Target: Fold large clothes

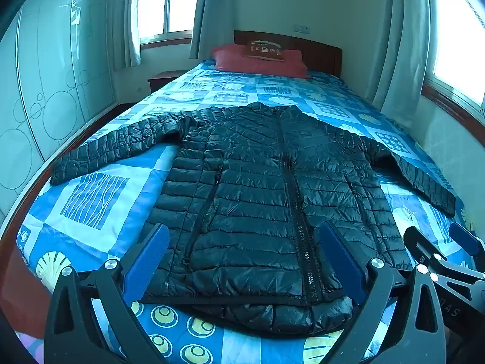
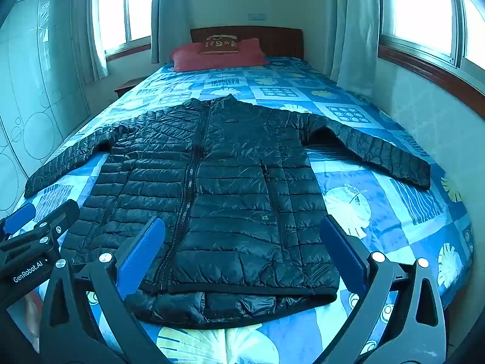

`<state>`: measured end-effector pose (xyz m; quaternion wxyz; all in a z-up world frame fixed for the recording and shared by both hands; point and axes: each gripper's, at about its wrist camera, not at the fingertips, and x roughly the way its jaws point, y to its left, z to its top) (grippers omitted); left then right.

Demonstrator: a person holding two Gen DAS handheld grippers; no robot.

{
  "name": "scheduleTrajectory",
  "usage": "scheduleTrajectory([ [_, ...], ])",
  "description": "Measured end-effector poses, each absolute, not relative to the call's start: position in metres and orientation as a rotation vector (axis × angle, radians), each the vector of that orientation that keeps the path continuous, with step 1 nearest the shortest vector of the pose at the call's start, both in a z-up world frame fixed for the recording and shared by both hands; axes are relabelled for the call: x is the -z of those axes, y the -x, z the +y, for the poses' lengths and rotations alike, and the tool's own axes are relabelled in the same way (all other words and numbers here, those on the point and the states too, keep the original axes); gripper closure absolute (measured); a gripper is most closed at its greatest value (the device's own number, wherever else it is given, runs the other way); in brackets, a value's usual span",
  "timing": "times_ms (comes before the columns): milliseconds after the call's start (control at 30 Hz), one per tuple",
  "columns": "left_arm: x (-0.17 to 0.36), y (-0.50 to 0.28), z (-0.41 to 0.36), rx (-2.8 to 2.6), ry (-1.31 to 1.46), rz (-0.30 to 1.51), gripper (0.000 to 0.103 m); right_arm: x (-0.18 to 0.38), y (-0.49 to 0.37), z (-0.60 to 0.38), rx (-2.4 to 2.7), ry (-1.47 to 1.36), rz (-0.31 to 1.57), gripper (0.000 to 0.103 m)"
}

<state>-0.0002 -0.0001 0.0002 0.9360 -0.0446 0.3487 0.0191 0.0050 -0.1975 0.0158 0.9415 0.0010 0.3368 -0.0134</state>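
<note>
A black quilted puffer jacket (image 1: 257,188) (image 2: 218,176) lies flat on the bed, zipped front up, collar toward the pillows, both sleeves spread out to the sides. Its hem is near the foot of the bed. My left gripper (image 1: 242,254) hovers above the hem, open wide, blue pads apart, nothing between them. My right gripper (image 2: 242,248) likewise hangs open over the hem, a little to the right of the zip. In the left wrist view the right gripper (image 1: 448,251) shows at the right edge. The left gripper (image 2: 36,221) appears at the left edge of the right wrist view.
The bed has a blue patterned quilt (image 1: 91,200) (image 2: 394,200), a red pillow (image 1: 260,60) (image 2: 218,53) and a wooden headboard (image 2: 272,39). A wardrobe (image 1: 45,75) stands left, a bedside table (image 1: 163,79) by it. Windows with curtains (image 2: 354,30) line the walls.
</note>
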Motion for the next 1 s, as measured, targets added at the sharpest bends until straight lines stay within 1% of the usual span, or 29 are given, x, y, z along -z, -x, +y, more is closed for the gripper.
scheduleTrajectory([
  [267, 0.0, 0.001, 0.001, -0.05, 0.098, 0.715, 0.005, -0.018, -0.002, -0.194, 0.034, 0.005, 0.668, 0.002],
  [300, 0.001, 0.002, 0.002, -0.052, 0.098, 0.716, 0.005, -0.014, -0.007, -0.198, 0.024, -0.006, 0.689, 0.002],
  [833, 0.006, 0.009, 0.002, -0.051, 0.098, 0.724, 0.005, -0.011, -0.006, -0.195, 0.023, -0.005, 0.691, 0.002],
  [1000, 0.009, 0.0, 0.004, -0.048, 0.098, 0.731, 0.005, -0.01, -0.006, -0.194, 0.023, -0.006, 0.693, 0.002],
])
